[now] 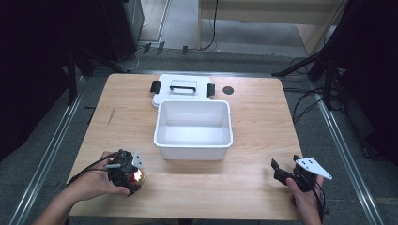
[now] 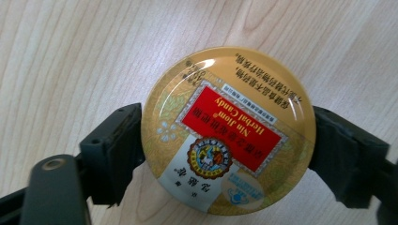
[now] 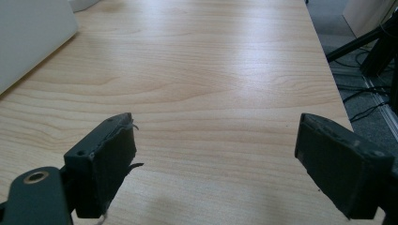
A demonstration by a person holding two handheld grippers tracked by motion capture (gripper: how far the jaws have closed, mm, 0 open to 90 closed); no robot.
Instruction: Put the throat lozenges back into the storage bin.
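Note:
A round golden candy tin (image 2: 228, 136) with a red label lies flat on the wooden table (image 1: 253, 117), close to its front left corner. My left gripper (image 2: 227, 140) points down over it, and its two black pads press against opposite sides of the tin's rim. From the high view, the tin (image 1: 137, 179) glints beneath the left gripper (image 1: 131, 176), which a hand holds. My right gripper (image 1: 285, 164) hovers near the front right of the table, its jaws wide apart over bare wood. In the right gripper view, nothing lies between the right gripper (image 3: 216, 159) fingers.
An open white plastic box (image 1: 193, 104) stands mid-table, its lid (image 1: 182, 86) with black clasps lying behind it. A small dark disc (image 1: 228, 90) sits to the right of the lid. The box's white wall (image 3: 33, 37) shows at upper left in the right gripper view.

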